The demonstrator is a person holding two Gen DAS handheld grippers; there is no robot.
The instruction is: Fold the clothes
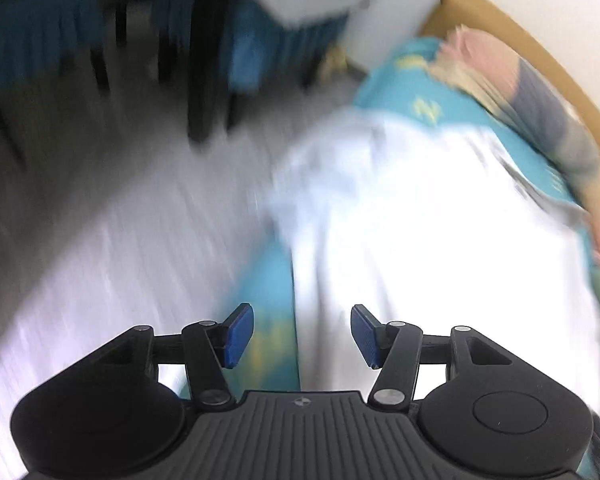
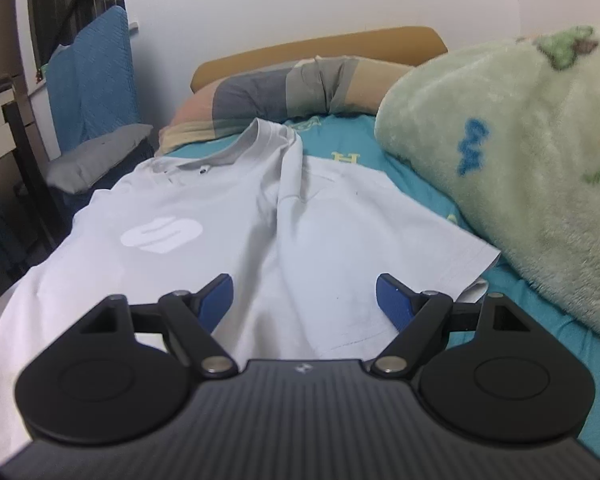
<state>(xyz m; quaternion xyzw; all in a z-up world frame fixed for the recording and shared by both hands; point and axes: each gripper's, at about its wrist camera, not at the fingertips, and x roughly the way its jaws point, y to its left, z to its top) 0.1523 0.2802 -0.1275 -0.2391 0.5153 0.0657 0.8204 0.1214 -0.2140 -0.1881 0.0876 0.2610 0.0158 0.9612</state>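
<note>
One bed (image 2: 512,312) fills both views, its teal sheet printed with pale yellow letters and its rounded tan headboard (image 2: 340,46) standing against a plain white wall. A thick, fuzzy pale-green blanket (image 2: 512,160) with blue and orange prints is heaped along the bed's right edge, its far side cut off by the frame. A soft pillow (image 2: 276,94) in grey, pink and cream blocks lies along the head edge, just under the headboard. The white polo shirt (image 2: 236,216) is spread flat down the middle of the sheet, collar toward the pillow, smooth thin cloth with a lengthwise crease and a paler rounded logo on the chest; one short sleeve reaches toward the blanket, and its left part hangs over the left edge of the bed. The right gripper (image 2: 304,300) hovers over the shirt's lower part, its blue ribbed pads spread wide with nothing between them. The left gripper (image 1: 302,334) hangs over the left edge of the bed where sheet and shirt meet, jaws about half apart and empty; whether it touches cloth cannot be told. Its view is heavily motion-blurred, so the shirt there is a white glare and the dark furniture beyond is unreadable.
</note>
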